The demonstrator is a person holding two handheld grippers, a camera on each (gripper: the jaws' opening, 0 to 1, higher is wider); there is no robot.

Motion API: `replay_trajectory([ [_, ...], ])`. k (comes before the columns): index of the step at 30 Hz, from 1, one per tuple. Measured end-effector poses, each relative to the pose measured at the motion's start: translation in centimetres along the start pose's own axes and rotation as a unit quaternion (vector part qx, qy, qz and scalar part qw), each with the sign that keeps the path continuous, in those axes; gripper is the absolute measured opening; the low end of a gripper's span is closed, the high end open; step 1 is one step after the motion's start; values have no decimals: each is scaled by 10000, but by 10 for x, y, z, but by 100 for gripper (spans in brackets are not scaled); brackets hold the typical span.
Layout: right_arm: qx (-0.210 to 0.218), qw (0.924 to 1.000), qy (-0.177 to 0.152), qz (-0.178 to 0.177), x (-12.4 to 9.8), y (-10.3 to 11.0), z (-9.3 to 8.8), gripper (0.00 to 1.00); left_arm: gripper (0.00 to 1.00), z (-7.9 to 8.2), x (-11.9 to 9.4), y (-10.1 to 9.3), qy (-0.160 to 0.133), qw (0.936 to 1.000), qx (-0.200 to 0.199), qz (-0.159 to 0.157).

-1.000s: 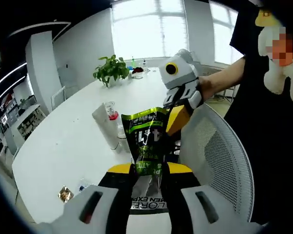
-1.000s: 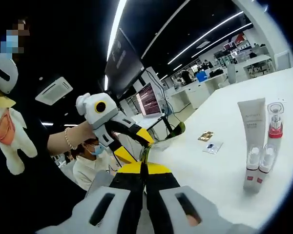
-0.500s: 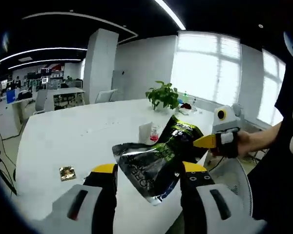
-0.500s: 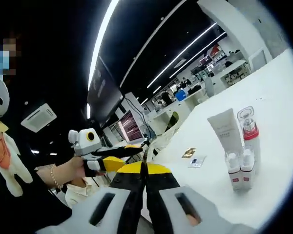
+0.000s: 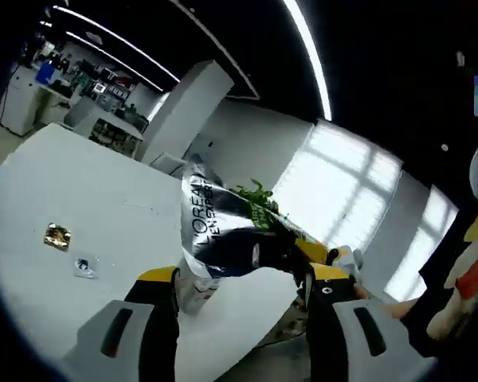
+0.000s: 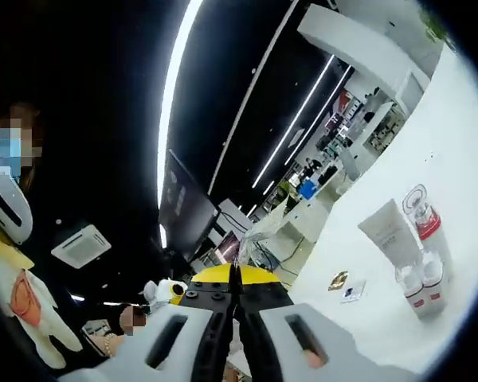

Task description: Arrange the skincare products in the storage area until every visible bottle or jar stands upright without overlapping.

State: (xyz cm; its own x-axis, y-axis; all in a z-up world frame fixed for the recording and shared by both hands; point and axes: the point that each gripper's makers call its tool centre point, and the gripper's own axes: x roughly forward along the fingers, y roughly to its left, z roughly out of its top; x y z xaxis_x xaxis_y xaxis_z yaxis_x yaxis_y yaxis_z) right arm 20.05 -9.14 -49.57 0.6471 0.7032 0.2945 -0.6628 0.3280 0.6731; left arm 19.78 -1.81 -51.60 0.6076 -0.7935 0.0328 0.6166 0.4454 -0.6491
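Holding the silver L'Oreal pouch up above the white table, we seem to be midway through carrying it toward the standing group of products. In the left gripper view our left gripper has its jaws apart, and the pouch lies across the gap between them; whether they bear on it we cannot tell. The far end of the pouch runs to the right gripper, whose yellow tips appear to pinch it. In the right gripper view that gripper's jaws are pressed together, with a thin edge seemingly caught between them.

On the table, the white tube, the red-collared pump bottle and two small red-based vials stand upright, close together. Two small sachets lie flat just beside them.

Next, we judge, the soft pouch must be brought down near the tube and stood on its base, clear of the vials; being floppy, it may slump or topple them.

Around the table is an open office with ceiling light strips, a white column, bright windows and a potted plant behind the pouch.
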Motion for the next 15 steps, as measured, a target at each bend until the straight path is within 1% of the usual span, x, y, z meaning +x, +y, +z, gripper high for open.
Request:
replay_trajectory([
  [3, 98, 9999, -81, 44, 2, 4, -4, 1, 52, 2, 7, -10, -223, 9993, -259, -123],
  [7, 178, 9998, -112, 64, 4, 8, -11, 1, 38, 1, 13, -14, -270, 9986, -429, -152],
  [8, 181, 9998, -96, 57, 5, 8, -13, 1, 34, 1, 15, -14, -311, 9981, -509, -136],
  [9, 173, 9998, -75, 51, 5, 8, -15, 1, 30, 0, 16, -12, -312, 9977, -596, -52],
  [11, 207, 9998, -72, 33, 5, 7, -18, 1, 19, -2, 17, -10, -329, 9976, -603, 69],
  [12, 206, 9997, -67, -60, 5, 5, -20, 1, 17, -3, 16, -10, -346, 9980, -515, 71],
  [13, 166, 9998, -78, -34, 4, 6, -20, 1, 14, -2, 16, -10, -396, 9974, -593, 108],
  [14, 165, 9998, -51, -83, 4, 3, -21, 1, 12, 1, 14, -10, -491, 9970, -589, 140],
  [15, 146, 9998, -18, -106, 3, 2, -22, 1, 11, 0, 14, -12, -453, 9968, -657, 93],
])
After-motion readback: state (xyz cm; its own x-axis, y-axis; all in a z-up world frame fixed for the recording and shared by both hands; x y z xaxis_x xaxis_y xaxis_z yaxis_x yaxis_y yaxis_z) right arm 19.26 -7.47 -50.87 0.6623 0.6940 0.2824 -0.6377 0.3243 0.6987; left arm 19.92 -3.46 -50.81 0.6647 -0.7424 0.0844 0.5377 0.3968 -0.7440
